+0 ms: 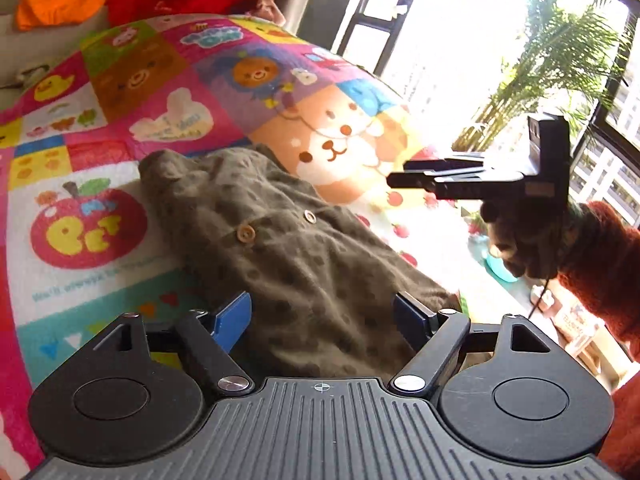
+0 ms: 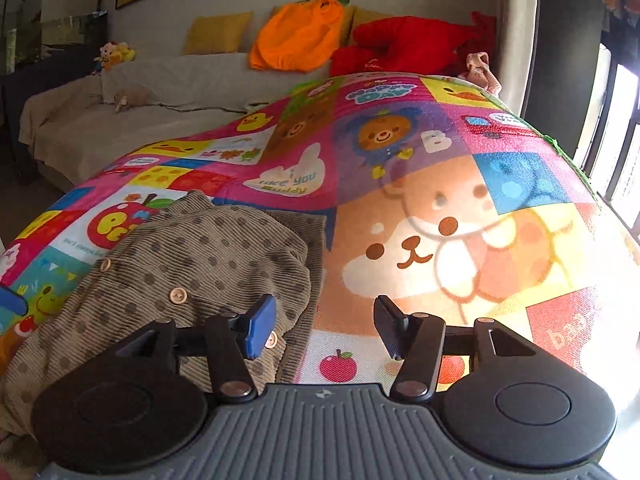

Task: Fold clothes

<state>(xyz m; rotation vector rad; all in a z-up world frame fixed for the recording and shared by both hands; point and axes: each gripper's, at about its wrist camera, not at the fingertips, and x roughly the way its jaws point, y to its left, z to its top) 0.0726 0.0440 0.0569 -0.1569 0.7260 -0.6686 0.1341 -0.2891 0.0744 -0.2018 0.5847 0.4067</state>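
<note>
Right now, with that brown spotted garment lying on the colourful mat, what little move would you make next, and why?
Probably lower the left gripper onto the brown dotted garment and close on its near edge. Both grippers are open and hold nothing, and the garment lies rumpled, not yet neatly folded, on the play mat. The left one already has cloth between its fingers, while the right gripper sits mostly over bare mat beside the garment.

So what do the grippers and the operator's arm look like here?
Both grippers, left gripper and right gripper, are black with ribbed grey bodies, round black discs on each side, silver pivot screws and blue finger pads. The operator wears a rust-orange knit sleeve and a dark glove.
</note>
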